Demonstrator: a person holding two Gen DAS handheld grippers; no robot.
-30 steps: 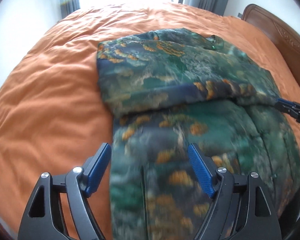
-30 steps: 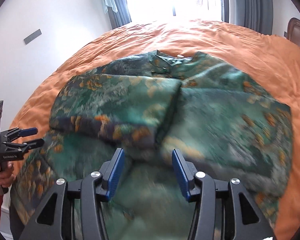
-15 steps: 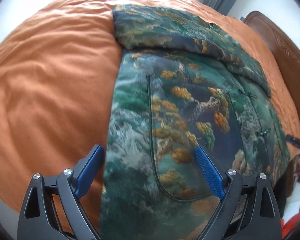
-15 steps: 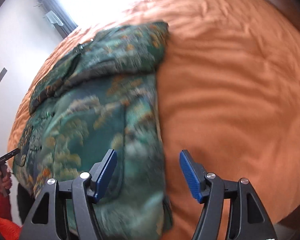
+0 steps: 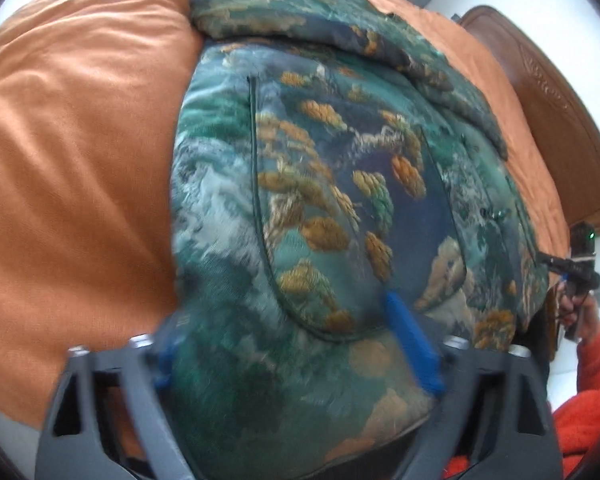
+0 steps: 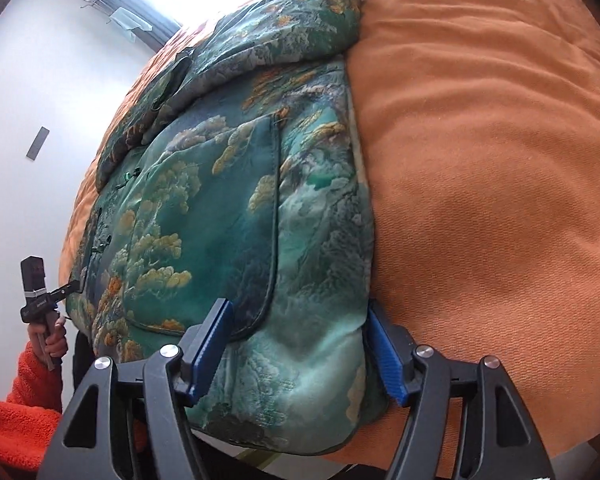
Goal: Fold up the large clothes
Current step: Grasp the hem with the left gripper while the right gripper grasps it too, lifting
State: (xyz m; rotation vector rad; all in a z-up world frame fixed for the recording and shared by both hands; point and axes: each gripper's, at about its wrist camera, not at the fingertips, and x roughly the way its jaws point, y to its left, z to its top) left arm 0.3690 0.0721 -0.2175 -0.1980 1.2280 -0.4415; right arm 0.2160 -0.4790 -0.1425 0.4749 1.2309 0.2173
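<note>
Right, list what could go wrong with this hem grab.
1. The left hand-held gripper has just been closing around a thick padded corner of the jacket; its pads may slip off the bulk.
2. The right hand-held gripper straddles the other corner with the orange duvet against its outer pad, so it might pinch the duvet too.
3. The folded sleeves lie loose on top and could slide when the hem lifts.

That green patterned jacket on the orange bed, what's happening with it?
A person in an orange fleece sleeve is folding it with a hand-held gripper in each hand. The jacket lies flat on the orange bedspread, its sleeves already folded across the top. The left gripper and the right gripper each straddle a bottom corner of the hem. The left jaws have just been closing on the padded fabric; neither looks clamped yet.
</note>
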